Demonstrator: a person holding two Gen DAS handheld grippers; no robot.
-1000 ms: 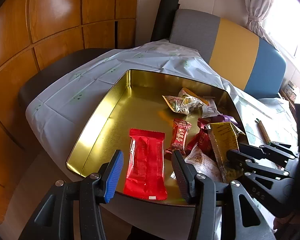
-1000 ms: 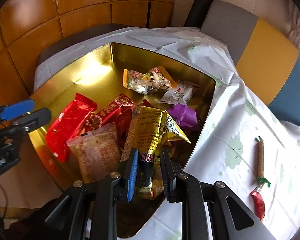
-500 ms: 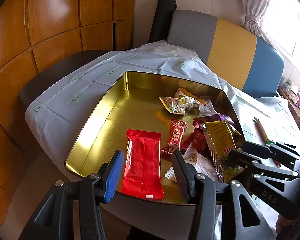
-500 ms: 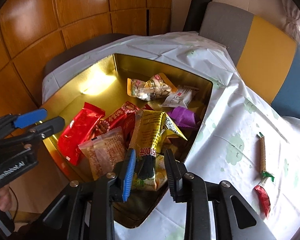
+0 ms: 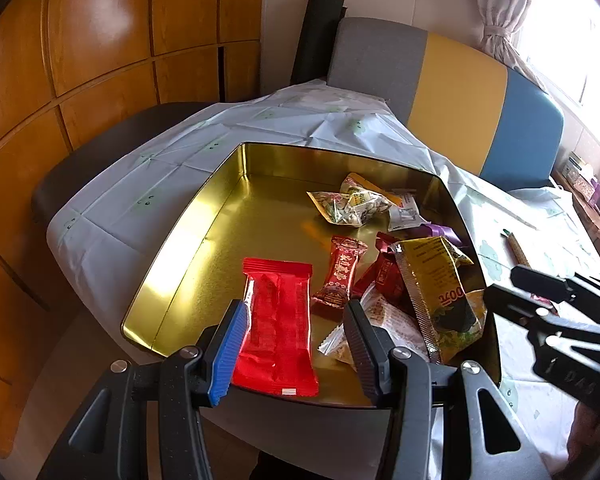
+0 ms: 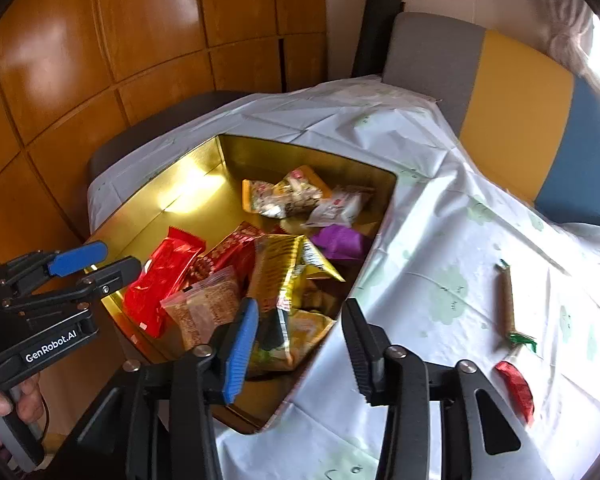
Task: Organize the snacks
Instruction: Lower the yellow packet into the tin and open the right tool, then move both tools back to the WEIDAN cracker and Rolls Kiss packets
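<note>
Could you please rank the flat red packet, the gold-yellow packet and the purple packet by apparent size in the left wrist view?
1. flat red packet, nearest the camera, so its lead is unsure
2. gold-yellow packet
3. purple packet, partly hidden

Right gripper [image 6: 298,344] is opening its jaws wide, releasing the crinkled gold foil snack bag [image 6: 278,276], which is settling into the gold metal tin [image 6: 172,196].

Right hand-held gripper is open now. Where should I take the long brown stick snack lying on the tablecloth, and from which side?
Grip the brown stick snack at mid-length, coming from above with the right hand-held gripper turned so its fingers close across the narrow width. It lies flat on the tablecloth, lengthwise away from the camera. Probably avoid the crinkled green twist at the near end, which looks loose.
</note>
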